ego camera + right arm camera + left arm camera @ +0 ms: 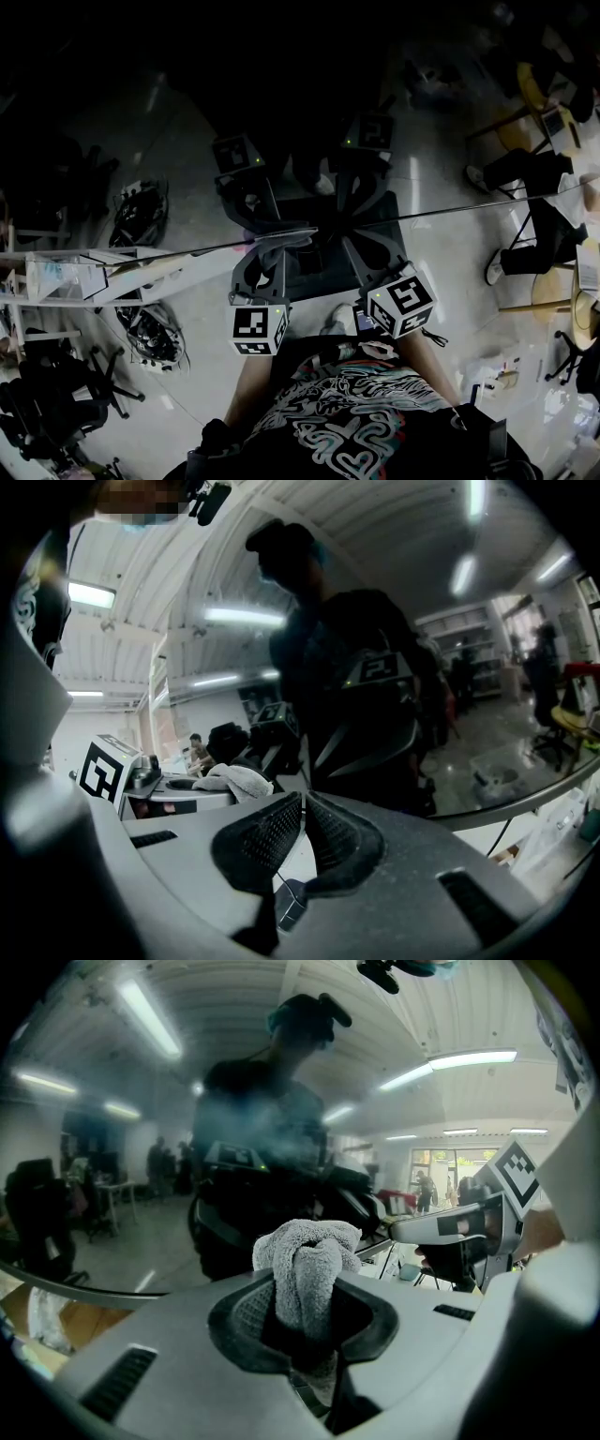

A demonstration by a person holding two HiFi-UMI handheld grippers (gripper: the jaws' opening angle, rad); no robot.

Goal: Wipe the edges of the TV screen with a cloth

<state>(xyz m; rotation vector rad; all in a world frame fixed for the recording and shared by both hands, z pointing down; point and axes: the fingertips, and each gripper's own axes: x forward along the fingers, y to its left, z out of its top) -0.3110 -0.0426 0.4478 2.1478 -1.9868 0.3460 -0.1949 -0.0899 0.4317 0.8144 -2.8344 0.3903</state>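
Wiping looks to be the step in hand. Left claw (302, 1321) is clamped on a bunched grey cloth (305, 1255), with the wad poking out past the claw tips toward the glossy TV screen (112, 1241), near its edge; contact not certain. Right claw (302, 829) is nearly closed on nothing, just right of the left claw. Next move, by judgement: press the wad on the border and draw it along, with even pressure

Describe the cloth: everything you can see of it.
The cloth is grey, looped terry by its look, bunched into a knot of folds. The left gripper is shut on its lower part; the crumpled top sticks out beyond the jaws, towards the glossy TV screen. Whether it touches the screen cannot be told.
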